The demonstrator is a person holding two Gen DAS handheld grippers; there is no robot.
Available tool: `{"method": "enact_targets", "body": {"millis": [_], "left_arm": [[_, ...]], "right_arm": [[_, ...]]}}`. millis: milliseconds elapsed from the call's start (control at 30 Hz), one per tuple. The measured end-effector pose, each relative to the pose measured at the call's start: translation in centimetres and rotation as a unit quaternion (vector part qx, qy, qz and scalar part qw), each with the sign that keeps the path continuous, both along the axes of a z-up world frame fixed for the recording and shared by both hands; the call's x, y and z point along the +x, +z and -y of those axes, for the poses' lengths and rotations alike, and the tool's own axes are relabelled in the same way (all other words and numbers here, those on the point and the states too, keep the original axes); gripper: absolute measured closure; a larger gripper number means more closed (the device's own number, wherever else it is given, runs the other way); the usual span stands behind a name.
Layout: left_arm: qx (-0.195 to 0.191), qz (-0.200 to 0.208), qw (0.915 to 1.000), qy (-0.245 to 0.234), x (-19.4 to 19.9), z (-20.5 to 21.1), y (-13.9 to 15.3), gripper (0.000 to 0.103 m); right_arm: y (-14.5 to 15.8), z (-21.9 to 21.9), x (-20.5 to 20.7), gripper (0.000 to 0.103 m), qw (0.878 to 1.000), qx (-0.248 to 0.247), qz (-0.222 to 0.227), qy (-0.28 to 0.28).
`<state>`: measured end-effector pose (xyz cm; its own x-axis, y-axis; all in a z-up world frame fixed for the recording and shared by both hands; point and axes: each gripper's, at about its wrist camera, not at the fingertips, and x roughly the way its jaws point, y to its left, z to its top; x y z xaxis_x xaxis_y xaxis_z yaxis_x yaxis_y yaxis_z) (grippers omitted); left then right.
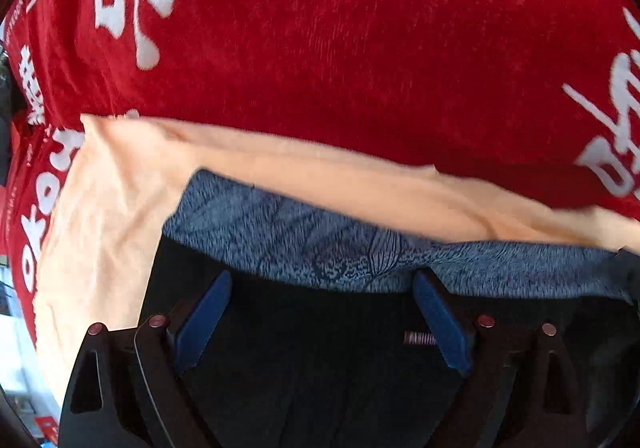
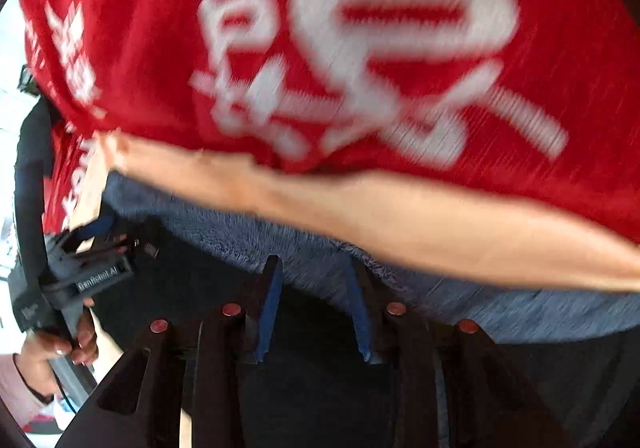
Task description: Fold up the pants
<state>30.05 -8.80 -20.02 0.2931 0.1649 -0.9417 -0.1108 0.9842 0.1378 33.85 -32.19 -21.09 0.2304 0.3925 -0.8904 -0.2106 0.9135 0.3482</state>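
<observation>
Left wrist view: we see left gripper [image 1: 320,324] spread, right gripper [image 2: 316,312] half-spread, both empty; pants [image 1: 320,256] soft, floppy, so grab blue edge.

The right wrist view is smeared with blur, so the white letters on the red cloth [image 2: 360,47] cannot be read and the fuzzy blue patterned cloth [image 2: 304,248] shows no clear pattern. In the left wrist view the black pants [image 1: 320,368] run off the bottom edge, and the pale orange cloth [image 1: 112,215] hides part of the red cloth [image 1: 360,47]. The person's hand [image 2: 56,348] is cut off at the left edge.
</observation>
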Motion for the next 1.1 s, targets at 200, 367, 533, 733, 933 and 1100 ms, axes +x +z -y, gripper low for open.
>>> {"method": "enact_targets", "body": {"millis": [200, 367, 533, 733, 933, 1100], "left_arm": [[-0.024, 0.006, 0.9997, -0.008, -1.5, 1.7, 3.2, 0.011], [-0.089, 0.001, 0.9936, -0.069, -6.3, 5.1, 5.9, 0.011], [-0.114, -0.028, 0.9821, -0.147, -11.9, 10.3, 7.1, 0.011], [-0.14, -0.043, 0.9636, -0.224, -17.3, 16.5, 7.6, 0.011], [-0.162, -0.056, 0.9474, -0.271, -21.2, 19.9, 8.7, 0.011], [-0.182, -0.066, 0.9352, -0.296, -24.1, 22.0, 8.6, 0.011]], "right_arm": [[2.3, 5.7, -1.4, 0.052, 0.995, 0.064, -0.01, -0.072], [3.9, 11.0, -8.2, 0.049, 0.994, 0.056, -0.01, -0.089], [5.2, 16.7, -16.6, 0.048, 0.987, 0.039, -0.021, -0.155], [5.4, 21.6, -29.3, 0.046, 0.965, 0.014, -0.048, -0.256], [2.2, 23.0, -39.8, 0.046, 0.937, 0.012, -0.087, -0.339], [-0.4, 23.1, -42.3, 0.046, 0.926, 0.031, -0.099, -0.364]]}}
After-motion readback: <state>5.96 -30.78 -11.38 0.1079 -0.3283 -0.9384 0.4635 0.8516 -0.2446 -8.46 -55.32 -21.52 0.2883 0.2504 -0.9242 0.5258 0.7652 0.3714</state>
